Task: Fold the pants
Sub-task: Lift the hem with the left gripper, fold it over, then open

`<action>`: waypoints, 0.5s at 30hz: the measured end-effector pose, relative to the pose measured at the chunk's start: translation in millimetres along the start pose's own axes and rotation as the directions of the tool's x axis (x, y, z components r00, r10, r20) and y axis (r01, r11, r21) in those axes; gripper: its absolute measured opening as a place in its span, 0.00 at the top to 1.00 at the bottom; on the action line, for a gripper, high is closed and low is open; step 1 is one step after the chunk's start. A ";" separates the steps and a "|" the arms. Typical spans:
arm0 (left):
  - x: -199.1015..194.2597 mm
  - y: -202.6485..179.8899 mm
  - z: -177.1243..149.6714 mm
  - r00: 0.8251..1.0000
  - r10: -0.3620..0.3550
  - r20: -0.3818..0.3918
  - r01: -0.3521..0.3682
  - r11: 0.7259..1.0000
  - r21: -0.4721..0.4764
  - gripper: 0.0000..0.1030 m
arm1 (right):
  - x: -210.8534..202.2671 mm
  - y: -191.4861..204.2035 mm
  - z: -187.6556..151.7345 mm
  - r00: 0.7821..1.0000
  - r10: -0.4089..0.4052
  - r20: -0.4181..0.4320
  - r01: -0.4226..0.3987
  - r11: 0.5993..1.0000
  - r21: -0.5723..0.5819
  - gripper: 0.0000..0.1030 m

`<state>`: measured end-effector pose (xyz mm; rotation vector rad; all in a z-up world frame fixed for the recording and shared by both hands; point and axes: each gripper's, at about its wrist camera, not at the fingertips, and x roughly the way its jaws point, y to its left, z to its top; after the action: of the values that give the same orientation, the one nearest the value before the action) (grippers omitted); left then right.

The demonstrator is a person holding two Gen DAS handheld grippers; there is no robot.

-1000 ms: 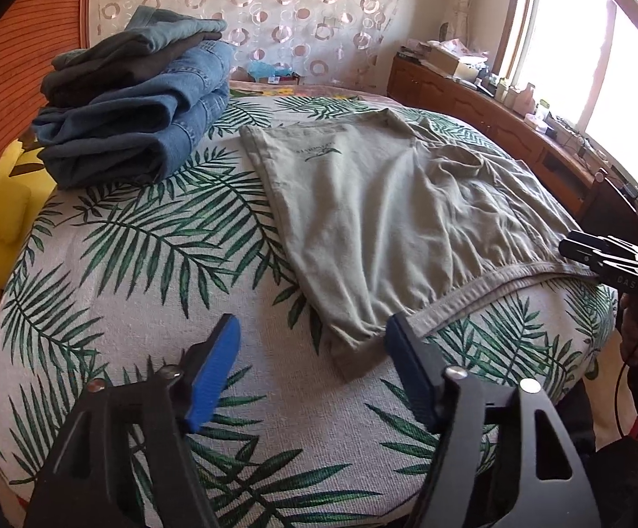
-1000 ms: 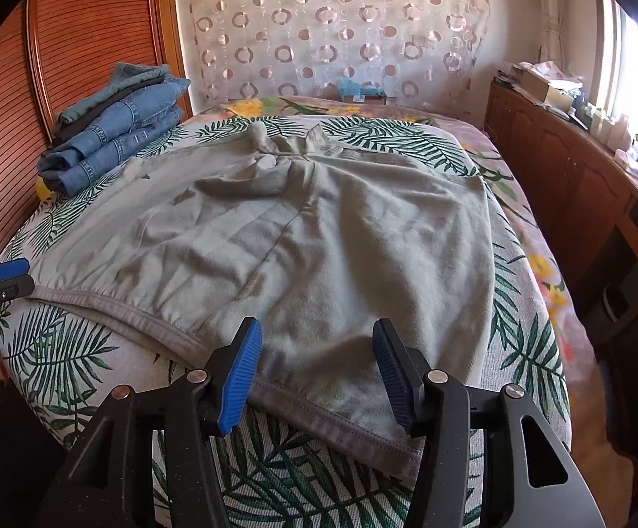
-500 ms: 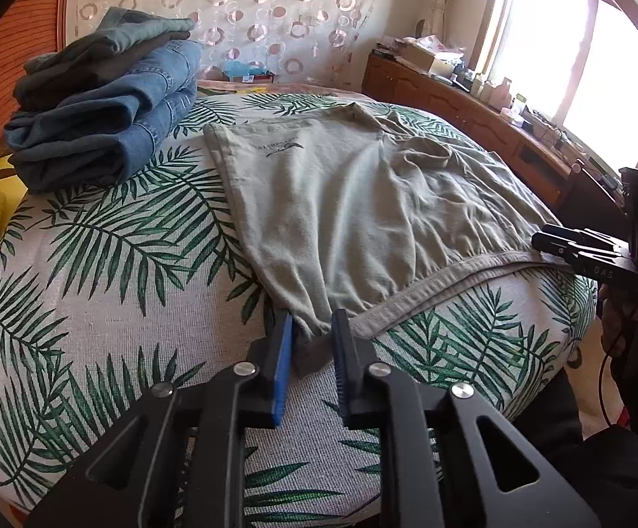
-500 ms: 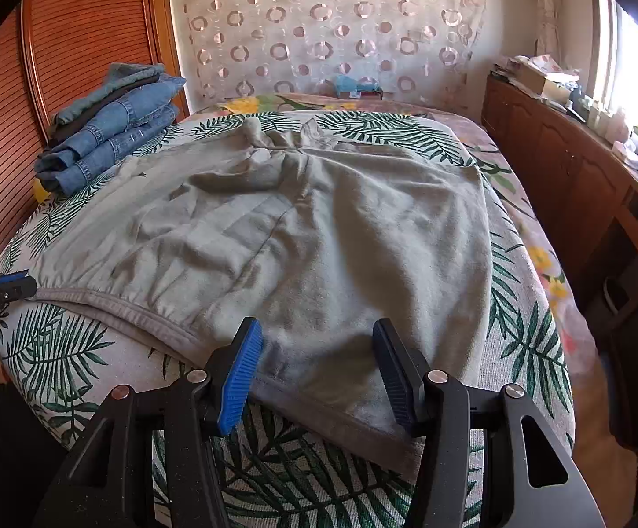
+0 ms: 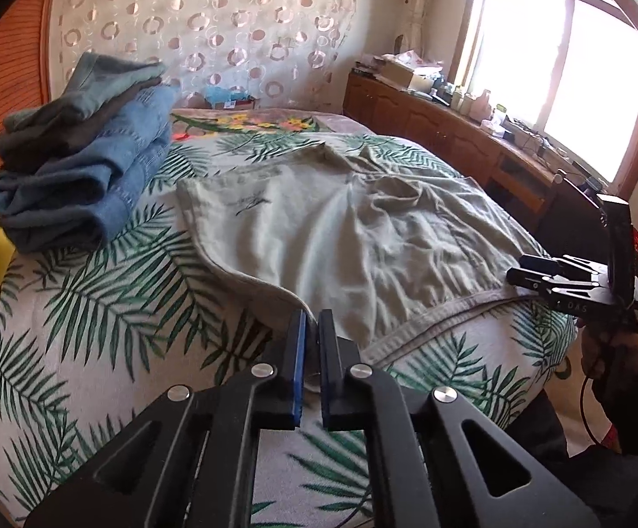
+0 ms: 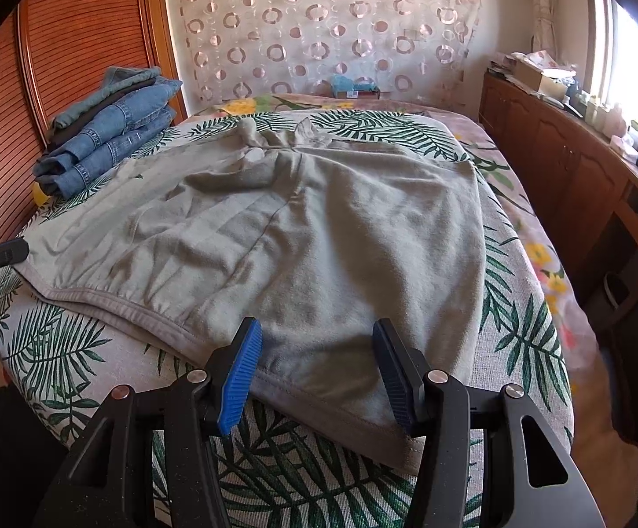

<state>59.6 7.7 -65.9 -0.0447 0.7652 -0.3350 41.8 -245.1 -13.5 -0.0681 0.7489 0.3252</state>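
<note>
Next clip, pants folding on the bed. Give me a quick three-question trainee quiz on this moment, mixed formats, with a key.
1. True or false: the left gripper is shut on a corner of the grey-green pants.
2. Multiple choice: the right gripper has its jaws A) shut on the waistband, B) open over the pants' hem, C) out of view.
3. Short answer: what lies stacked at the bed's far left corner?

Key: 1 true; 2 B; 3 folded jeans.
</note>
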 end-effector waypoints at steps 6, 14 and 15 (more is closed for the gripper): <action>4.1 -24.2 18.5 0.999 -0.030 0.016 0.029 0.998 0.063 0.94 | -6.8 -5.7 -0.5 1.000 -0.005 0.014 0.005 1.000 0.016 0.47; 19.5 -63.9 46.5 0.996 -0.088 0.012 0.085 0.984 0.157 0.94 | -20.7 -19.2 -4.6 0.999 -0.020 0.037 0.018 0.999 0.040 0.47; 21.5 -70.2 50.3 0.995 -0.095 0.011 0.092 0.981 0.170 0.94 | -22.6 -21.4 -5.6 0.999 -0.022 0.040 0.020 0.999 0.045 0.47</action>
<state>88.8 -69.5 -32.7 0.0762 0.7146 -0.4877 29.4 -272.3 -3.4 -0.0276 0.7147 0.2890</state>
